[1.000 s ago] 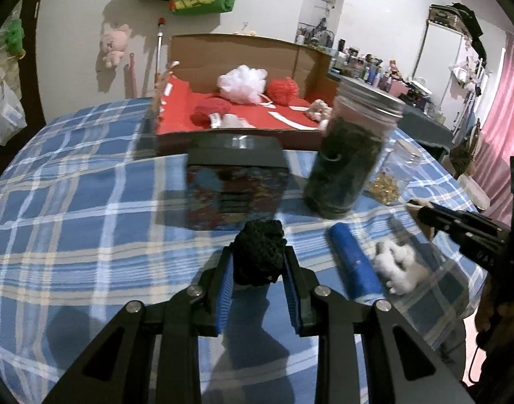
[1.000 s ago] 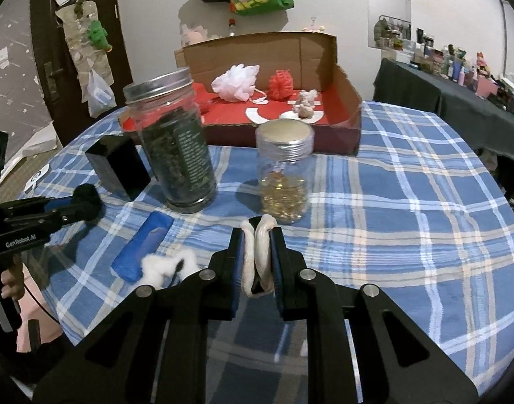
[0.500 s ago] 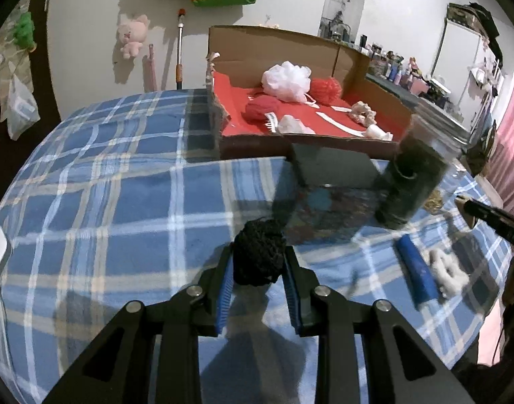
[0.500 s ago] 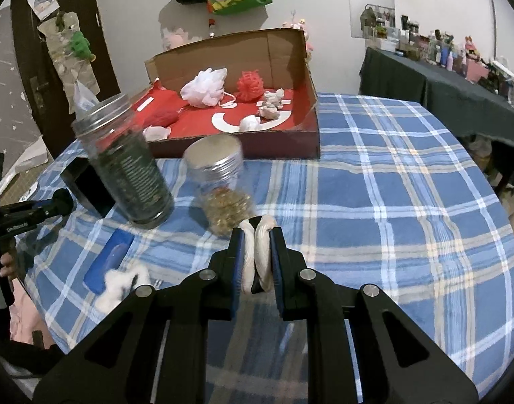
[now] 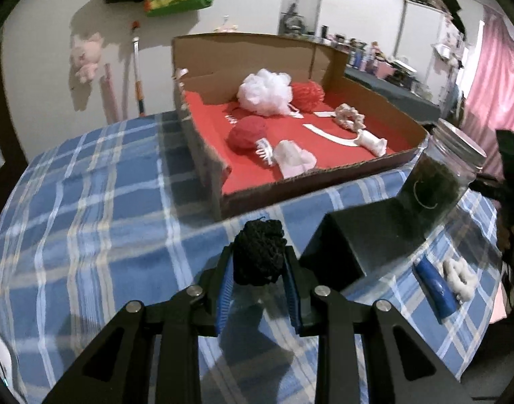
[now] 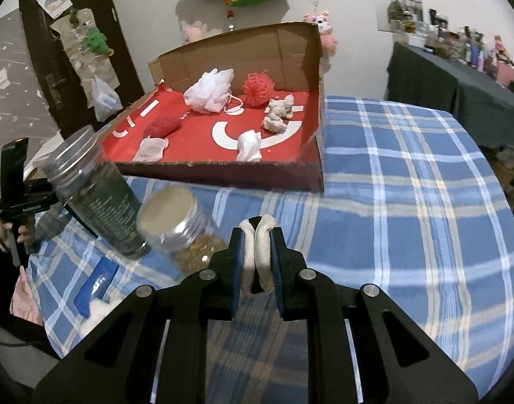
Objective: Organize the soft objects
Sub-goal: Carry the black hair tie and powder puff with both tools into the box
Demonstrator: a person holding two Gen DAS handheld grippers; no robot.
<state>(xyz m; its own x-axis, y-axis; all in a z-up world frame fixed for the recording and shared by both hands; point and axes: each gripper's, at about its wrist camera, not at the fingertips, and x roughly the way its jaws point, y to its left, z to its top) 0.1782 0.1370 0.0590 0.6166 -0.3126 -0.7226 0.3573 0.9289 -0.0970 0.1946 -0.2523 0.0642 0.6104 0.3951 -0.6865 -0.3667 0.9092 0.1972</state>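
My left gripper (image 5: pixel 258 252) is shut on a black knitted ball (image 5: pixel 259 252), held over the blue plaid tablecloth in front of the cardboard box (image 5: pixel 220 181) with a red floor. My right gripper (image 6: pixel 258 245) is shut on a white soft ring (image 6: pixel 258 252), squeezed flat between the pads, short of the same box (image 6: pixel 223 171). Inside the box lie a white mesh puff (image 5: pixel 265 91), a red mesh puff (image 5: pixel 307 92), a red knitted ball (image 5: pixel 247 133) and several white soft pieces. A white fluffy piece (image 5: pixel 459 277) lies on the cloth at the right.
A black box (image 5: pixel 358 232) and a dark-filled jar with a metal lid (image 5: pixel 438 181) stand right of the left gripper. A smaller jar of yellow bits (image 6: pixel 179 225) stands left of the right gripper. A blue flat object (image 5: pixel 433 289) lies near the table's edge (image 5: pixel 475 353).
Both grippers have travelled across the table with their loads still held. In both wrist views the cardboard box has grown larger and nearer, and the jars have slid to the side.
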